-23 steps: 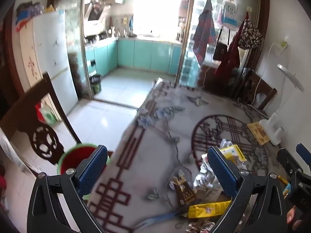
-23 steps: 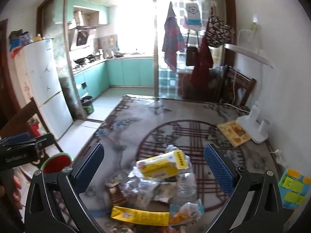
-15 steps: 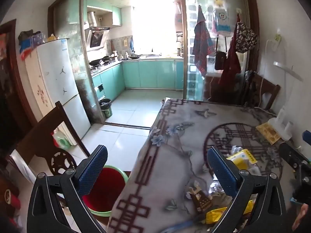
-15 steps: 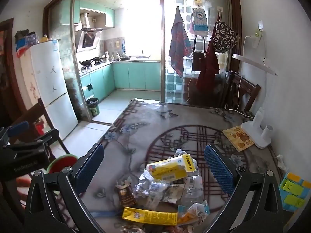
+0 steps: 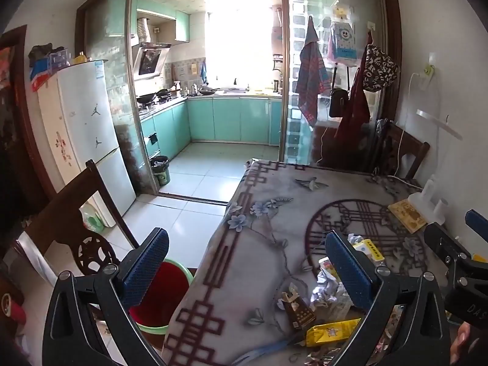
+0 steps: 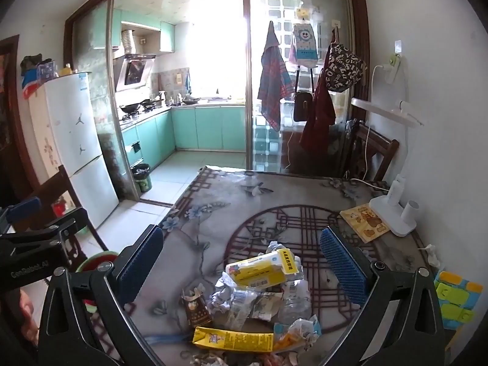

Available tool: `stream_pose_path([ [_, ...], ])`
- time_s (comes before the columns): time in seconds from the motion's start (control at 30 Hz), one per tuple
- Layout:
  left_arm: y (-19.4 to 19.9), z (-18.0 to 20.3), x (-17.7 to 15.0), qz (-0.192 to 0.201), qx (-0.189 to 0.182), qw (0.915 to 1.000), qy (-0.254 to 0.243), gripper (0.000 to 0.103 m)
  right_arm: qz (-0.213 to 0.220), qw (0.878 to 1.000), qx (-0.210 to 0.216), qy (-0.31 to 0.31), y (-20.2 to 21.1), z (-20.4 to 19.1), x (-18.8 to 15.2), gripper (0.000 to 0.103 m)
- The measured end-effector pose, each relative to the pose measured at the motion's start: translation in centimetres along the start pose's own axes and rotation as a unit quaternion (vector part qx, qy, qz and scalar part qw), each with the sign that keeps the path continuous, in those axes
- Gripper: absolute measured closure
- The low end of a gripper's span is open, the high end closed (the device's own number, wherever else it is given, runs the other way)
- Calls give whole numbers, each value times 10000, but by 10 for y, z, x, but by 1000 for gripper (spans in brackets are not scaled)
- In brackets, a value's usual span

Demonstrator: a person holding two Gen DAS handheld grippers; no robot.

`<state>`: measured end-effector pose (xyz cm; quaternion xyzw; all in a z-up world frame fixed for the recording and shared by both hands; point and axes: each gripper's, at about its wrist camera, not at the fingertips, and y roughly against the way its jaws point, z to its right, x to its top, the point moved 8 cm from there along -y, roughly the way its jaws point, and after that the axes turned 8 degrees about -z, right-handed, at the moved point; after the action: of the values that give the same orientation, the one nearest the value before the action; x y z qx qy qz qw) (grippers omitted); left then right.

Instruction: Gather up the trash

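A heap of trash lies on the near part of the patterned table: a yellow-white carton, a flat yellow packet, a brown packet, crumpled wrappers. In the left wrist view the brown packet and the yellow packet lie at lower right. A red bin with a green rim stands on the floor left of the table. My right gripper is open and empty above the heap. My left gripper is open and empty over the table's left edge.
A white desk lamp and a yellow booklet sit at the table's far right. Wooden chairs stand at the left and at the far right. A white fridge and the kitchen doorway lie beyond.
Both grippers have risen and levelled, so the views show more of the room and less of the table. Both stay open. The trash has not moved.
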<state>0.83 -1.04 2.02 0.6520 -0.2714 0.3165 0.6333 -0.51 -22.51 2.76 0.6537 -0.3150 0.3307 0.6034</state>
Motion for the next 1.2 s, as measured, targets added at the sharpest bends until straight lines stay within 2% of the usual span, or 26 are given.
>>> stream_pose_path([
  [0.33,8,11,-4,-15,-134,9999,-33,0,-23,9999,-111,-36,7,7,-5,0],
  [1.2,11,9,-1,-16,-17,10000,-42,0,-55,9999,-145,-30,6,7,-9,0],
])
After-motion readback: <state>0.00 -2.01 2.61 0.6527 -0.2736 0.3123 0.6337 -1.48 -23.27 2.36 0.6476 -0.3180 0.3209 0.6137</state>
